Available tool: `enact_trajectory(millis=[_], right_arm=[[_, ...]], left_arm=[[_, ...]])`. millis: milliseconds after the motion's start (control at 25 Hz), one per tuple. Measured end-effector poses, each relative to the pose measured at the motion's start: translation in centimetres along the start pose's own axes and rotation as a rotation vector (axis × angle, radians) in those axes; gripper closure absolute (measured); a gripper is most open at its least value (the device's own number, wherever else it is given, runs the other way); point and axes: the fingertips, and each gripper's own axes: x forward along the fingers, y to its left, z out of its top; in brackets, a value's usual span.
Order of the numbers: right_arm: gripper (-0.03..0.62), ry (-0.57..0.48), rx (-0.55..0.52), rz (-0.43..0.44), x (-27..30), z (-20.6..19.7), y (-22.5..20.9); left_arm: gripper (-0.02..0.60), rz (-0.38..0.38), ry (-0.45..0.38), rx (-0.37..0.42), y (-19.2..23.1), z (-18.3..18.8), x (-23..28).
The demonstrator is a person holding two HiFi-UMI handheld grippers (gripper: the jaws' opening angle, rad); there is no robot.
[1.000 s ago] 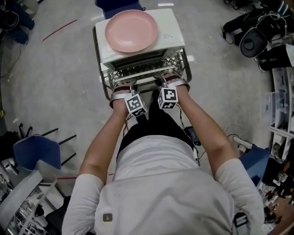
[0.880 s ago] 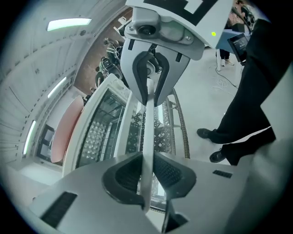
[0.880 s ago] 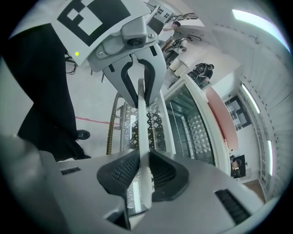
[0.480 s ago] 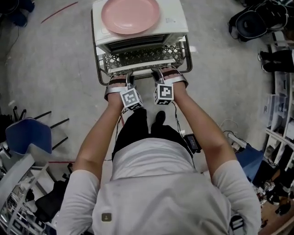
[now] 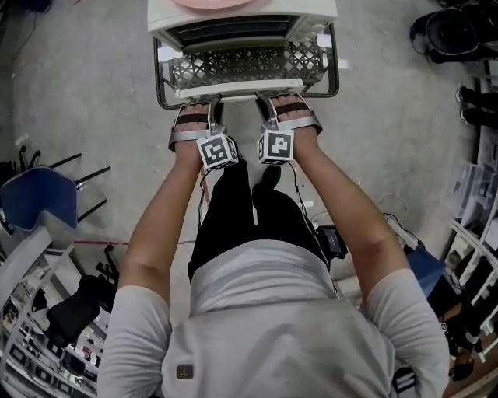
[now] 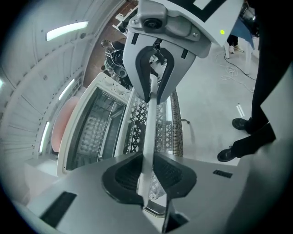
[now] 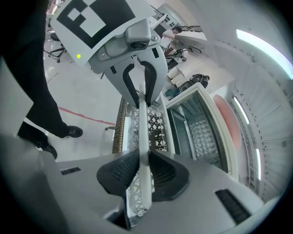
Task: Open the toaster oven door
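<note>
As the toaster oven door [image 5: 233,66] looks rigid and hinged, the left gripper [image 5: 215,109] and right gripper [image 5: 267,105] both clamp its white handle [image 6: 149,123].

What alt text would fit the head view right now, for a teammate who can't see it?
Seen from above, a person leans over a toaster oven whose door is swung down open. The left gripper and right gripper each clamp the door's white handle, side by side. The person's bare forearms reach forward over grey floor.
</note>
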Motion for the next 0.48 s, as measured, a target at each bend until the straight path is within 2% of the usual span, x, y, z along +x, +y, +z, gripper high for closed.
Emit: enact_trajectory(millis=[240,480], right_arm=[[0.514,-0.001,-0.024,-0.051,1.3,-0.2,2.3],[0.513,-0.006,-0.059,-0.143,2.4,-0.7,3.9]], left_arm=[[0.492,0.08,0.007,-0.011,-2.2,-0.9,0.7],[0.491,0.141,-0.004,-0.013,-3.8,-1.3,1.8]])
